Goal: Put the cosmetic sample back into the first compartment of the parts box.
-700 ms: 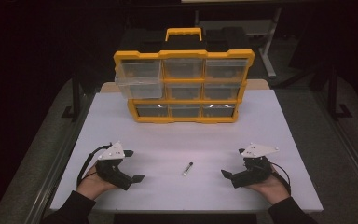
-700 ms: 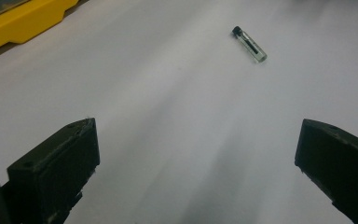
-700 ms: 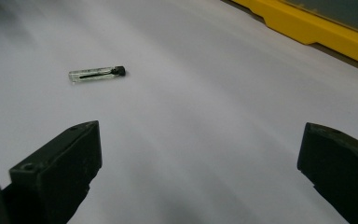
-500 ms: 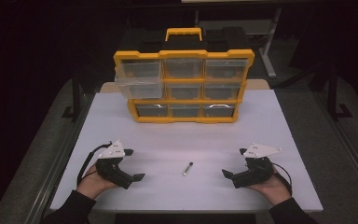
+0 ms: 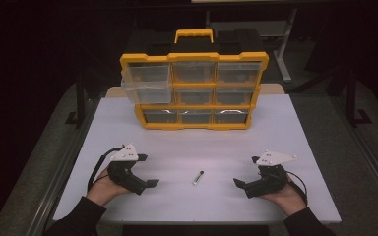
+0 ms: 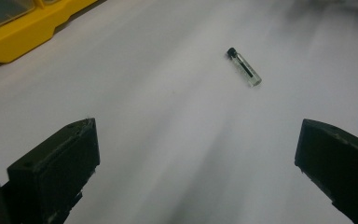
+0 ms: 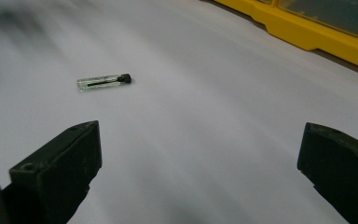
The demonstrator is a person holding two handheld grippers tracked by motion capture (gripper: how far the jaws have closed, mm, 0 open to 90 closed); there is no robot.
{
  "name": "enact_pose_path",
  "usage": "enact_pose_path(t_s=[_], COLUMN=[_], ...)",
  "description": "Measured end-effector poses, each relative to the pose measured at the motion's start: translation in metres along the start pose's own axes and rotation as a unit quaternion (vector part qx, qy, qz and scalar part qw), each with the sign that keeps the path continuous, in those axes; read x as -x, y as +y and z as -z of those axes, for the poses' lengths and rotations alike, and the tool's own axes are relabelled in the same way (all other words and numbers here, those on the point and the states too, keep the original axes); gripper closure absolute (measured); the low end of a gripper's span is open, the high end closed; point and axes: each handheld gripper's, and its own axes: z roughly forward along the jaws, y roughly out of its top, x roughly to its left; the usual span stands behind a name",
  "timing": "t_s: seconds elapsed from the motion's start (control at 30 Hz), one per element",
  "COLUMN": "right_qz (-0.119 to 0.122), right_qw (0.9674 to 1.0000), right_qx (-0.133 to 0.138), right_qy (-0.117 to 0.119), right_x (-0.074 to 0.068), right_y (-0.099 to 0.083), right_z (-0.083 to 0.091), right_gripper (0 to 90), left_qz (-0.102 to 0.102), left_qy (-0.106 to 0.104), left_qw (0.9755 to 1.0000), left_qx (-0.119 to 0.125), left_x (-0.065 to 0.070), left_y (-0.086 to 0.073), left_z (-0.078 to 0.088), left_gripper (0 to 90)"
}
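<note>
Vial (image 5: 198,177), a small clear glass one with a black cap, is seen lying on its side on the white surface (image 5: 275,128), near the front edge and roughly midway between the two hands. It is touched by nothing. In the left gripper view the vial (image 6: 244,68) is found ahead and to the right of the jaws, well apart from them; in the right gripper view it (image 7: 103,81) is found ahead and to the left.

The left hand-held gripper (image 5: 147,172) is held low over the surface, its jaws spread wide with nothing between them. The right hand-held gripper (image 5: 241,183) is held likewise on the other side, jaws wide apart and empty. Both are pointed inward toward the vial.

At the back of the surface a yellow organiser box (image 5: 195,91) with clear drawers is stood upright. Its upper left drawer (image 5: 145,87) is seen pulled partly out.
</note>
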Motion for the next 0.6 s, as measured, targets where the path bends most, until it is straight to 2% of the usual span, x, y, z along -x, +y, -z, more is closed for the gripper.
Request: enact_pose_path(t_s=[0.27,0.6], right_qz=[0.002,0.005], right_qw=[1.0,1.0], right_qx=[0.0,-0.002], right_qy=[0.003,0.007], right_x=[-0.002,-0.003], right_y=[0.001,0.001], right_z=[-0.001,-0.003], right_gripper=[0.0,0.0], left_qz=[-0.003,-0.018], left_qy=[-0.011,-0.026], left_qw=[0.9999,0.9991], left_qx=[-0.011,-0.029], left_x=[0.003,0.011], left_y=[0.008,0.019], left_z=[-0.009,-0.029], left_gripper=[0.0,0.0])
